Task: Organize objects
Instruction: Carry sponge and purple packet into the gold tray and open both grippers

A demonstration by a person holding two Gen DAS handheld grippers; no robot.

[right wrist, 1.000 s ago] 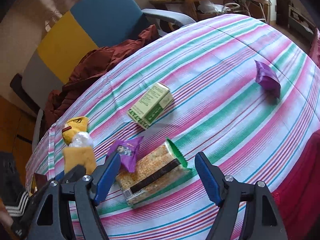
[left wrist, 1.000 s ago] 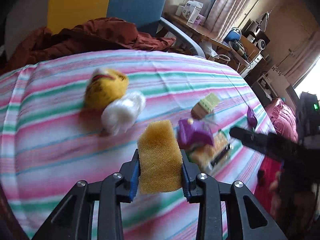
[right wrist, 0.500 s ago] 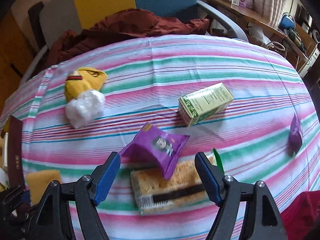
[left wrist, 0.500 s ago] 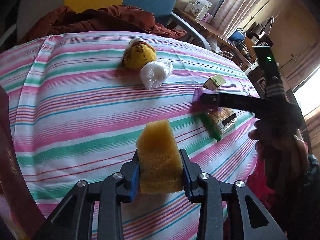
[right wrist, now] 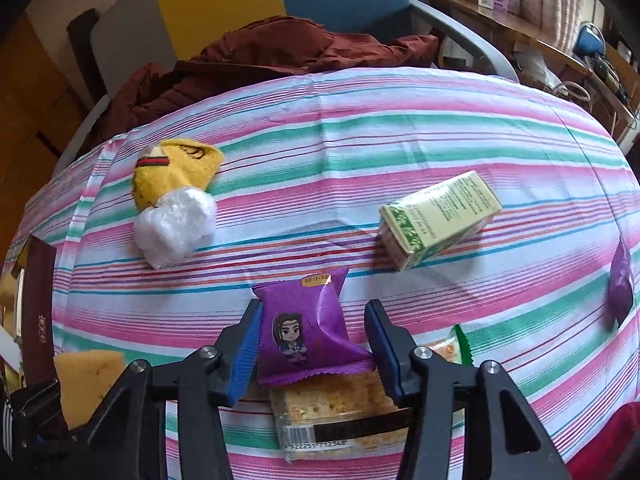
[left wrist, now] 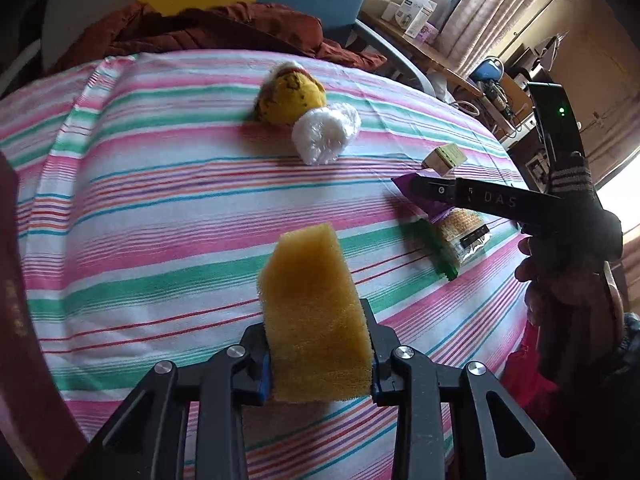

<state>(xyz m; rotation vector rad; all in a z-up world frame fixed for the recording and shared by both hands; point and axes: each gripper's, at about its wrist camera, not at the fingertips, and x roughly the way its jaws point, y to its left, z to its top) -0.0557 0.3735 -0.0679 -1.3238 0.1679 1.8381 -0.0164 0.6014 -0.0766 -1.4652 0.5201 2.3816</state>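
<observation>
My left gripper (left wrist: 318,354) is shut on a yellow sponge (left wrist: 310,312) and holds it above the striped tablecloth (left wrist: 160,208). The sponge also shows in the right wrist view (right wrist: 86,380). My right gripper (right wrist: 312,344) is open, its jaws standing on either side of a purple snack packet (right wrist: 306,332) that lies on a cracker pack (right wrist: 340,412). The right gripper also shows in the left wrist view (left wrist: 416,188), over the purple packet (left wrist: 420,204). A green carton (right wrist: 438,218) lies beyond.
A yellow plush toy (right wrist: 172,176) and a white plastic ball (right wrist: 174,226) lie at the left. A second purple packet (right wrist: 620,288) lies at the right edge. A dark red box (right wrist: 38,308) stands at the left edge. A chair with brown cloth (right wrist: 260,56) stands behind.
My right gripper has come down and forward so that its open jaws now flank the purple packet. My left gripper has pulled back a little with the sponge.
</observation>
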